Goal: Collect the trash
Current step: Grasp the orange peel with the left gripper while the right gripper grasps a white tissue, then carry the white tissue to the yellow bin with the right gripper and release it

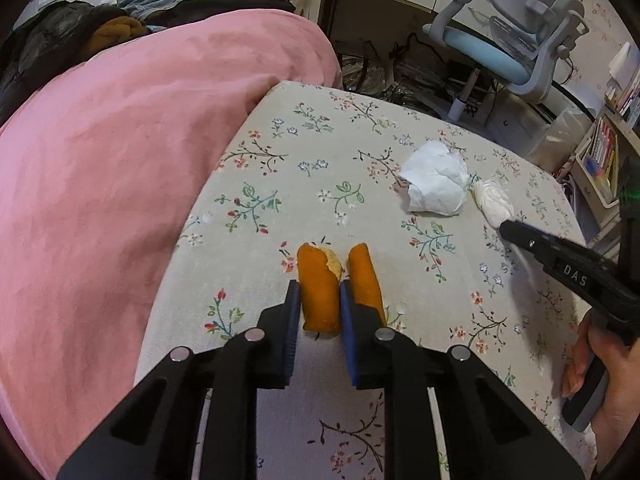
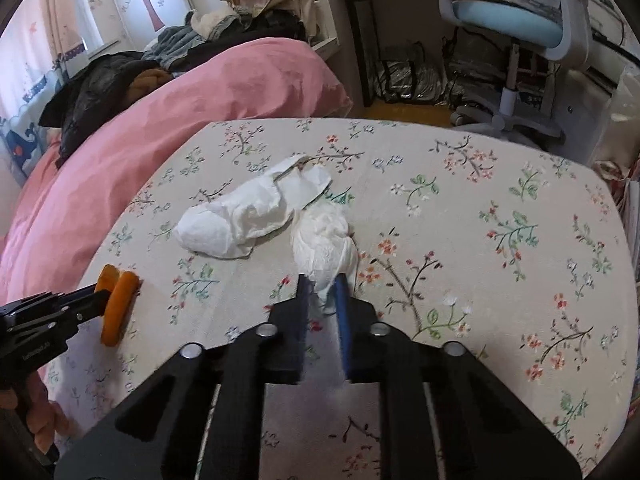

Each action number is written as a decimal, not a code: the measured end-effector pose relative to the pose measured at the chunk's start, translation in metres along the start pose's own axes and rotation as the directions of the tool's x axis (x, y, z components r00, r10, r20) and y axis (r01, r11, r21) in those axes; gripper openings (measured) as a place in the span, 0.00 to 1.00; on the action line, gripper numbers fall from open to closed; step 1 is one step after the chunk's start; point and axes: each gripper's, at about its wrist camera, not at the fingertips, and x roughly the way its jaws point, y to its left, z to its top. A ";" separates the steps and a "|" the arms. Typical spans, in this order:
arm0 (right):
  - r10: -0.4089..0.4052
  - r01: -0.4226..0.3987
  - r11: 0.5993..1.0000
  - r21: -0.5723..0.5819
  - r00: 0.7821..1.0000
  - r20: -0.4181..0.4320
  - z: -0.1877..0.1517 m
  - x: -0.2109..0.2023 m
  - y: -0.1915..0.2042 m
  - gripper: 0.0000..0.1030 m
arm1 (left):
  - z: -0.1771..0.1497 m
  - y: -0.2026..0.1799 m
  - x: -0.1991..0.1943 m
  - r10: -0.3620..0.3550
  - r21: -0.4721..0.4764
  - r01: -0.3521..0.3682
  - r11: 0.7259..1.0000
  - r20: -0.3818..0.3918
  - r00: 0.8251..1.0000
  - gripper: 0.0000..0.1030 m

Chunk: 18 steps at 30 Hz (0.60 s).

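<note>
A curled orange peel (image 1: 320,292) lies on the floral bed sheet (image 1: 320,160). My left gripper (image 1: 320,300) is shut on its left fold, and the right fold (image 1: 364,276) sticks out past the right pad. The right wrist view shows the same peel (image 2: 116,300) pinched by the left gripper (image 2: 98,296) at the left edge. My right gripper (image 2: 322,284) is shut on the near end of a small crumpled tissue ball (image 2: 324,240). A larger crumpled tissue (image 2: 248,216) lies loose just left of it. The left wrist view shows the ball (image 1: 494,200) at the right gripper's tip (image 1: 506,228).
A pink duvet (image 1: 120,160) covers the bed to the left, with a pile of clothes (image 2: 120,76) behind it. Beyond the bed's far edge stand a blue office chair (image 1: 500,52) and a desk. A book rack (image 1: 600,160) sits at the right. A hand (image 1: 592,360) holds the right gripper.
</note>
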 end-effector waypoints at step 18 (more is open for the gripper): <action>0.158 -0.159 0.987 0.015 0.984 0.081 -0.061 -0.120 0.038 0.09 | -0.042 0.017 -0.090 -0.076 -0.082 0.086 0.993 0.112 0.991 0.19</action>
